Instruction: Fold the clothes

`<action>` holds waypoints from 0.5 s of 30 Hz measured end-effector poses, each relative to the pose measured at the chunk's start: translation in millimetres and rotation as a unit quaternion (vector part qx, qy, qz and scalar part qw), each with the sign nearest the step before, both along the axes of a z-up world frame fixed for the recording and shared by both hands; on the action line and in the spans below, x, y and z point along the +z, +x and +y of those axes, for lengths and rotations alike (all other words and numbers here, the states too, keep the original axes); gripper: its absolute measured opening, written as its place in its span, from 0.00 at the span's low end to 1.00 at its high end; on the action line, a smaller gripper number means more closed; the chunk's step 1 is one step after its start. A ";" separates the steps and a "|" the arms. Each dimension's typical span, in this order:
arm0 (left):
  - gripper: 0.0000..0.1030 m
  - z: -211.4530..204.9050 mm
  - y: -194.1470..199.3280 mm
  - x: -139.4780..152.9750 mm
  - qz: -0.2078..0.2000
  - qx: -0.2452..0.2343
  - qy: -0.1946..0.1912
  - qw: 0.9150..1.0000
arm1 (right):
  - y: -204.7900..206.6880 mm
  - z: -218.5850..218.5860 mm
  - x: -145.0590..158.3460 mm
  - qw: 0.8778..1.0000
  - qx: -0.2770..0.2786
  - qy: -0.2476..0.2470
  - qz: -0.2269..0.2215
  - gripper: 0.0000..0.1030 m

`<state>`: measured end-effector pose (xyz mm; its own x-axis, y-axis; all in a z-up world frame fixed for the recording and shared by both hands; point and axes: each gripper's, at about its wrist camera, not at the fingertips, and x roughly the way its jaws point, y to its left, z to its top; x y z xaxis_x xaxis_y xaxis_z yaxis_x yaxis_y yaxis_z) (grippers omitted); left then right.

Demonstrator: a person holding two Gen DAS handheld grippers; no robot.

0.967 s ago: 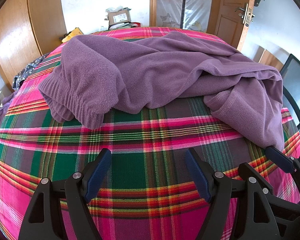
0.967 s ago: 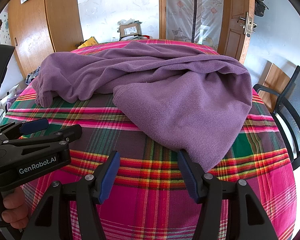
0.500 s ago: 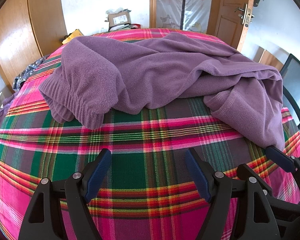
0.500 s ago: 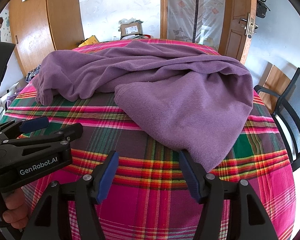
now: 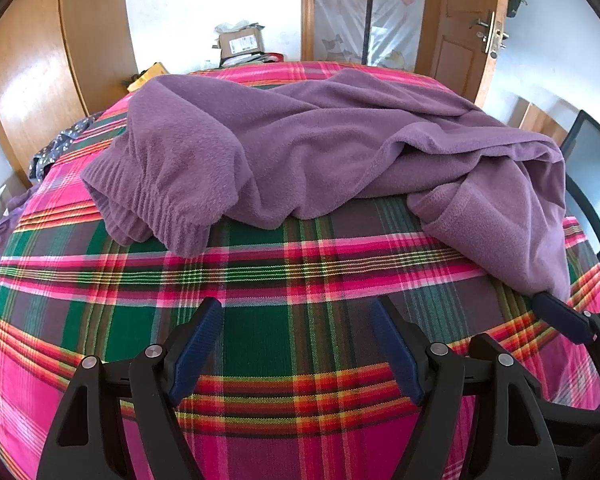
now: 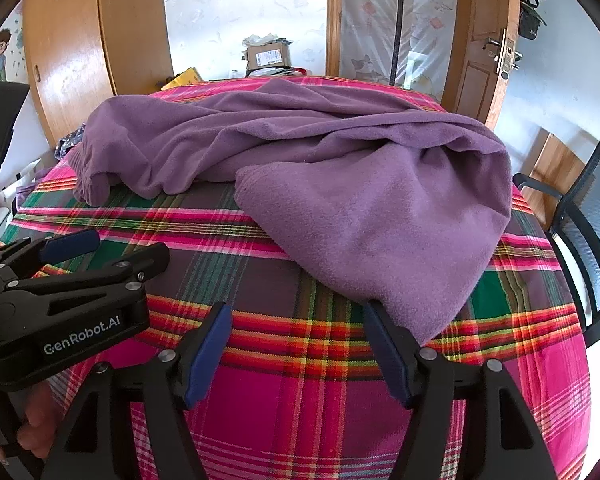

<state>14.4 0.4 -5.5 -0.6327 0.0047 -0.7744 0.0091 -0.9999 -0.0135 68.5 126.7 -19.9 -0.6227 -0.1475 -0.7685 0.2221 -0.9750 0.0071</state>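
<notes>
A purple fleece garment (image 5: pixel 300 152) lies crumpled across the far half of a bed with a pink and green plaid cover (image 5: pixel 100 320). Its ribbed cuff (image 5: pixel 152 208) hangs toward me on the left. My left gripper (image 5: pixel 296 308) stands open over bare plaid, well short of the garment. My right gripper (image 6: pixel 297 308) has its jaws opening, with only plaid between them. Its right fingertip sits right beside the garment's (image 6: pixel 360 200) near corner. The left gripper's blue pad (image 6: pixel 72 242) shows at the left of the right wrist view, with a person's fingers under it.
A wooden wardrobe (image 5: pixel 52 60) stands at the left and a wooden door (image 6: pixel 488 40) at the back right. A black mesh chair (image 6: pixel 588 216) is beside the bed's right edge. A cardboard box (image 6: pixel 268 54) sits behind the bed, and a floral cloth (image 5: pixel 56 148) lies at its left edge.
The right gripper's jaws have spread a little wider. The left gripper and the garment have stayed as they were.
</notes>
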 end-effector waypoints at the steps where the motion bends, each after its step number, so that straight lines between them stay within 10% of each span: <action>1: 0.76 -0.3 0.9 0.1 0.000 0.000 0.000 1.000 | -0.5 -0.7 -0.2 1.000 0.001 0.000 0.000 0.67; 15: 0.76 -10.8 3.9 5.5 -0.002 -0.013 0.004 1.000 | -6.7 -3.6 -2.1 1.000 0.001 0.002 0.000 0.67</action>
<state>18.3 -10.4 0.0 -0.6293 0.0274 -0.7767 -0.0170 -0.9996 -0.0214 61.8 123.2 -22.0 -0.6224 -0.1451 -0.7691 0.2238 -0.9746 0.0028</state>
